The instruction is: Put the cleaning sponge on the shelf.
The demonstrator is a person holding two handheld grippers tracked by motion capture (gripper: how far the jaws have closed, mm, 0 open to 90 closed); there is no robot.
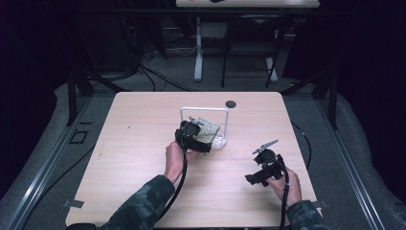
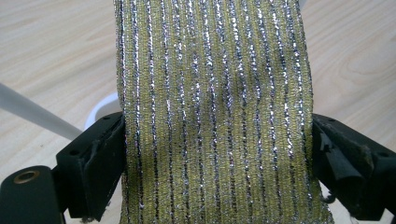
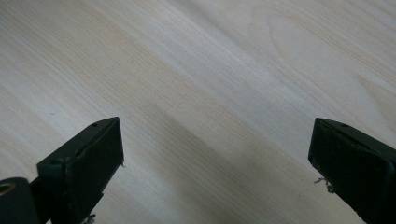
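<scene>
The left gripper (image 1: 203, 135) pinches a glittery yellow-green cloth (image 2: 212, 112) beside the white rack (image 1: 205, 111), apparently for hanging; the right gripper (image 1: 264, 160), jaws spread and empty, idles above the table (image 1: 143, 120).

Left hand (image 1: 175, 160) wrapped around left gripper (image 1: 191, 135), forearm in camouflage sleeve (image 1: 143, 203) reaching forward; jaws closed against both edges of a striped green-and-silver cloth (image 2: 212, 112). Right hand (image 1: 285, 184) gripping right gripper (image 1: 263, 167) low near the counter (image 1: 143, 129); jaws spread wide, holding nothing.

no readable text, labels or numbers anywhere.
</scene>
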